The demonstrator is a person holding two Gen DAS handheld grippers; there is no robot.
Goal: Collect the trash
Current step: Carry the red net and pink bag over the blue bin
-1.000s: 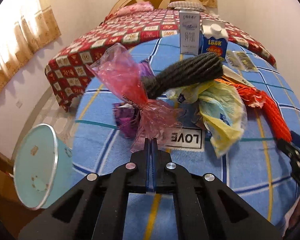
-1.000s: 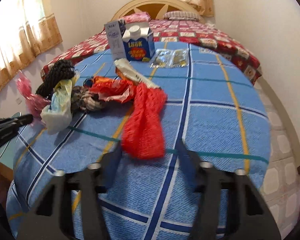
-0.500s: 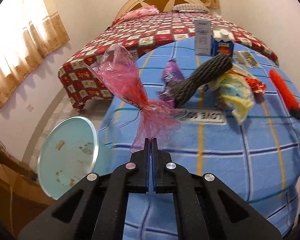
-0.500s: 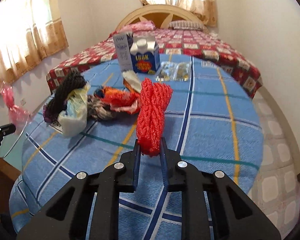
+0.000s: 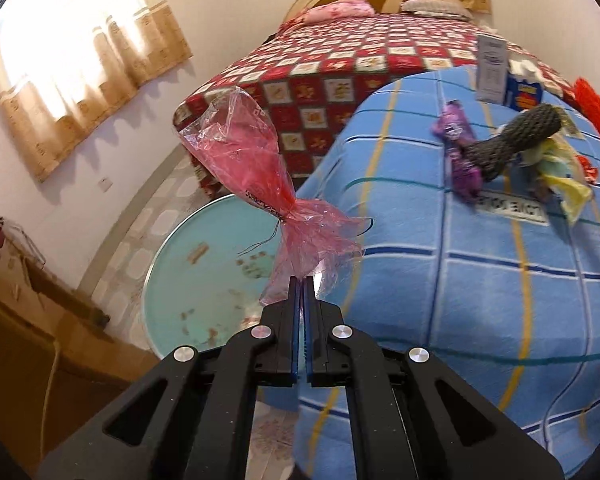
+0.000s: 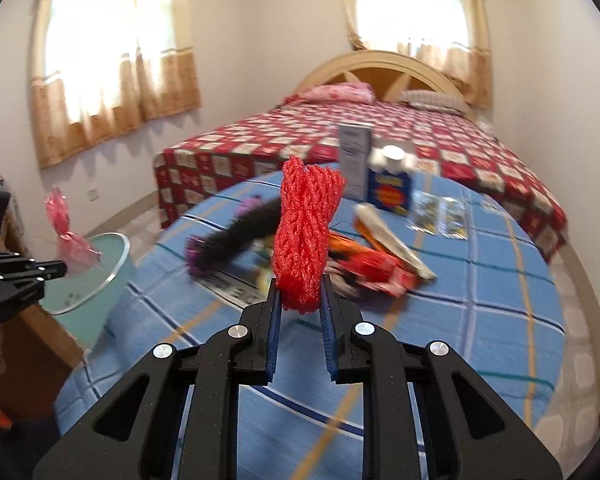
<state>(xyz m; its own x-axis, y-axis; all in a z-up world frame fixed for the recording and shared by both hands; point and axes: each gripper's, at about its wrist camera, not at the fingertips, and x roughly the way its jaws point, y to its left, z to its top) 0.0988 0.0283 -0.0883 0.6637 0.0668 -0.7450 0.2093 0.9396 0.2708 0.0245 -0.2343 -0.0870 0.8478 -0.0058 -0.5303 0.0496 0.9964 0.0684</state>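
My left gripper [image 5: 301,280] is shut on a crumpled pink plastic wrapper [image 5: 260,184], held up over the open mouth of a light-green trash bin [image 5: 204,276] beside the table. From the right wrist view that same left gripper [image 6: 62,268] and pink wrapper [image 6: 66,232] hang above the bin [image 6: 96,276]. My right gripper [image 6: 300,284] is shut on a red foam net [image 6: 306,224], lifted off the blue checked tablecloth [image 6: 480,304]. More trash lies on the cloth: a black foam net [image 5: 516,140], a purple wrapper [image 5: 460,152], a yellow bag [image 5: 568,188] and orange wrappers [image 6: 372,264].
Two cartons [image 6: 380,176] and clear blister packs [image 6: 440,212] stand at the table's far side. A bed with a red checked cover [image 6: 300,136] lies behind. A brown cardboard box [image 5: 24,320] sits left of the bin, against the wall.
The left gripper carried the pink wrapper left, off the table and over the bin. The right gripper closed on the red net and lifted it off the cloth.
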